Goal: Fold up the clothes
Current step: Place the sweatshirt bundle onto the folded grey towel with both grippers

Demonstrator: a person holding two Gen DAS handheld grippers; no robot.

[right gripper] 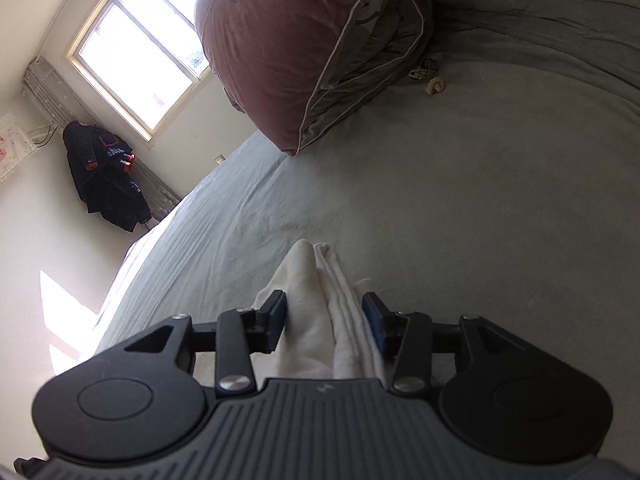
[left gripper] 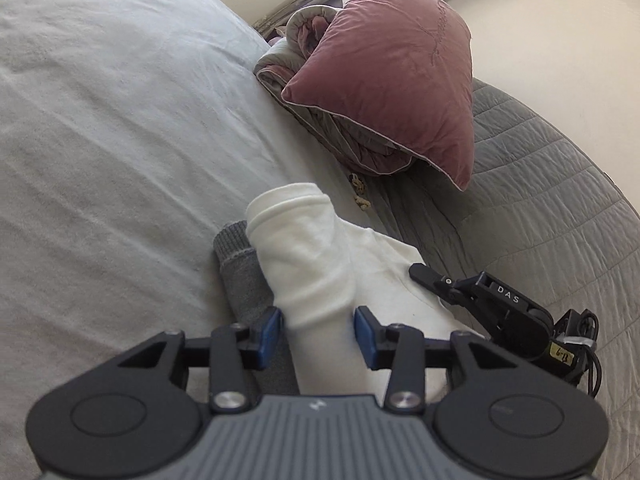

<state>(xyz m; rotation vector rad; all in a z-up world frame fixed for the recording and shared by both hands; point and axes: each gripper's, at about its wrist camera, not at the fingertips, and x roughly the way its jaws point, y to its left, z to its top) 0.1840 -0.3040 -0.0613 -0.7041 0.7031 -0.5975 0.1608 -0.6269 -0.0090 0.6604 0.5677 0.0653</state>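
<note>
A: White garment (left gripper: 320,264) lies bunched on the bed (left gripper: 100,140), left gripper (left gripper: 319,334) jaws spread either side of it.
B: Right gripper (right gripper: 325,318) jaws likewise; bare sheet beyond, pillow (right gripper: 280,48) well apart.
</note>
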